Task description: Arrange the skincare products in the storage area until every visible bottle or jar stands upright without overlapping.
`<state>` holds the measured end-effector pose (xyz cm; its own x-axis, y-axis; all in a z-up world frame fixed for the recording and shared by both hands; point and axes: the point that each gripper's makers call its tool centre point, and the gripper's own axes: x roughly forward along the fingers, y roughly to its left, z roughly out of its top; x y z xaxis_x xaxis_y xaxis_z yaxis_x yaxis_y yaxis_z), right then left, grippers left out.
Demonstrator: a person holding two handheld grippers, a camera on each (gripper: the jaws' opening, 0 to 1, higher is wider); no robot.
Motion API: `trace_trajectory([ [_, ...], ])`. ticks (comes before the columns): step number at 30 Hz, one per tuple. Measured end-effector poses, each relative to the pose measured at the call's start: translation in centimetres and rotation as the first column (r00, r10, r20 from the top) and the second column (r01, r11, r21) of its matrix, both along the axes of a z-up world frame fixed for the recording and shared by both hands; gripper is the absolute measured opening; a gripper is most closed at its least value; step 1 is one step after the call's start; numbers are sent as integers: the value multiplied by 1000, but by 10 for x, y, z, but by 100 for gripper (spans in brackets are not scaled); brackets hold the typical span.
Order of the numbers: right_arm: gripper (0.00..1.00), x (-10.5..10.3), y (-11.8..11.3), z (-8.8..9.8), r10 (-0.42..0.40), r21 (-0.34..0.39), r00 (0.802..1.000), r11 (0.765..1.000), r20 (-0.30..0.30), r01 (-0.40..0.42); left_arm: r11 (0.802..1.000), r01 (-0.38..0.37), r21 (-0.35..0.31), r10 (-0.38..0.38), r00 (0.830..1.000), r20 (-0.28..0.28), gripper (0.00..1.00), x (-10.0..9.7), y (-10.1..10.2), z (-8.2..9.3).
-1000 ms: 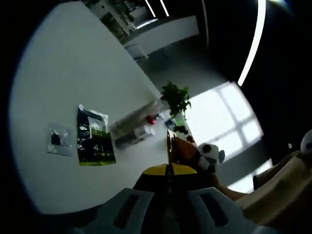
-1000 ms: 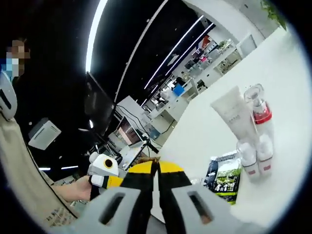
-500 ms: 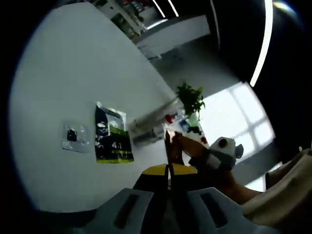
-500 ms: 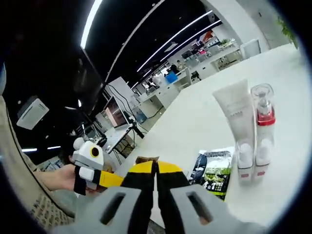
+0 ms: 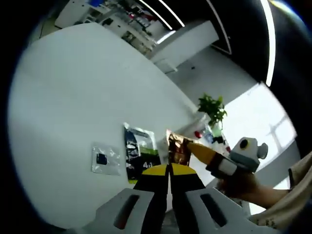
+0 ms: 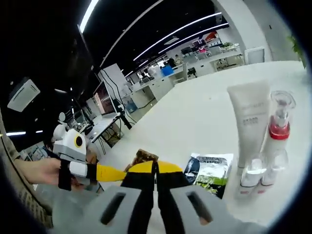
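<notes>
In the left gripper view, the left tool (image 5: 169, 170) is showing its two yellow-tipped jaws pressed together with nothing between them, poised above the near edge of the white counter (image 5: 73, 97). Just beyond the jaw tips, a dark green-and-black sachet (image 5: 140, 152) is lying flat on the counter, and beside it a small clear packet (image 5: 105, 159) with a dark square inside is also lying flat, both near the near edge. The right tool (image 5: 187, 145) is entering from the right, held in a person's hand (image 5: 243, 185), and its yellow jaws are meeting a brown foil packet (image 5: 178, 148) that is standing up from the counter beside the sachet; whether they are pinching it cannot be told. Farther toward the far edge, a cluster of bottles (image 5: 207, 134) is appearing small and blurred in front of a potted plant (image 5: 212, 107).

In the right gripper view, the right tool (image 6: 156, 168) is presenting its jaws closed side by side, with the brown foil packet (image 6: 144, 157) peeking just above their tips. The left tool (image 6: 114, 172) is reaching in from the left, held in a hand (image 6: 39, 170). On the counter (image 6: 204, 122), the sachet (image 6: 209, 170) is lying flat just past the jaws. Beside it, a white tube (image 6: 251, 122) is standing upright on its cap, a clear pump bottle (image 6: 278, 131) with a red collar is standing upright next to it, and two small clear bottles (image 6: 258, 175) are standing just in front of these.
</notes>
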<state>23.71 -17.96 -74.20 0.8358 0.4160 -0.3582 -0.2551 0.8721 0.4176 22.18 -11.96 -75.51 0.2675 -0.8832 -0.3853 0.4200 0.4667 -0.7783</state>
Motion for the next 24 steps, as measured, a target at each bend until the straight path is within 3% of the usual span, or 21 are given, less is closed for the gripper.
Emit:
trace_trajectory([
  [15, 1, 42, 7, -40, 41, -182, 998, 982, -43, -48, 998, -8, 63, 12, 998, -56, 0, 34, 5, -37],
  [24, 1, 71, 12, -67, 27, -221, 996, 974, -80, -44, 995, -24, 99, 32, 997, -75, 0, 60, 10, -60],
])
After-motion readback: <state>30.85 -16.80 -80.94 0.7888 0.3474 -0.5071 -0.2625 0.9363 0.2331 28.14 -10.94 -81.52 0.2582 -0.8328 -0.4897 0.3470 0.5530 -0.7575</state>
